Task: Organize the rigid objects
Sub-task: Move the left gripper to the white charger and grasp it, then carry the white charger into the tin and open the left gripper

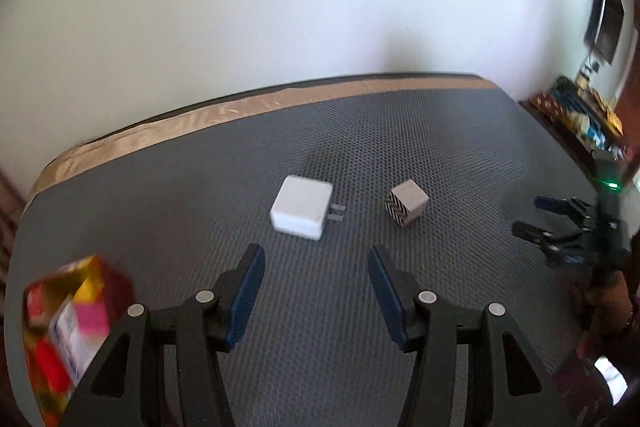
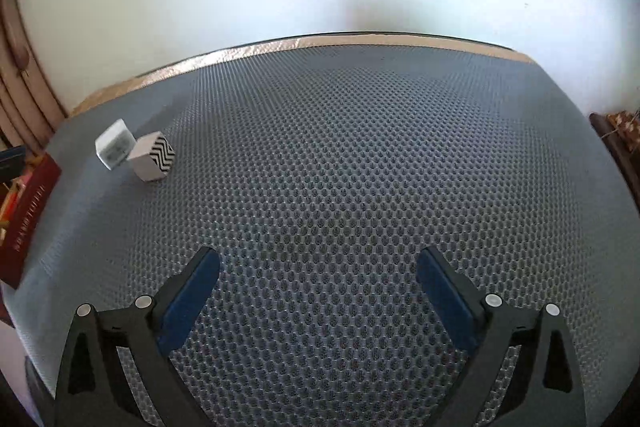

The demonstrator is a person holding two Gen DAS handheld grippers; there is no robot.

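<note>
Both grippers, left gripper (image 1: pixel 316 259) and right gripper (image 2: pixel 318 263), are hovering with jaws wide, holding nothing. Beyond, the bench (image 1: pixel 400 131) is carrying a colourful box (image 1: pixel 68 319) at its left edge, then a white charger (image 1: pixel 301 207) and patterned cube (image 1: pixel 407 202) mid-bench, seemingly still awaiting sorting; box lettering is blurring beyond reading

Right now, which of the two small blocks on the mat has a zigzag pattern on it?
The cube, right of the white charger. One face carries black-and-white chevrons; the charger is plain, with two prongs sticking out.
</note>
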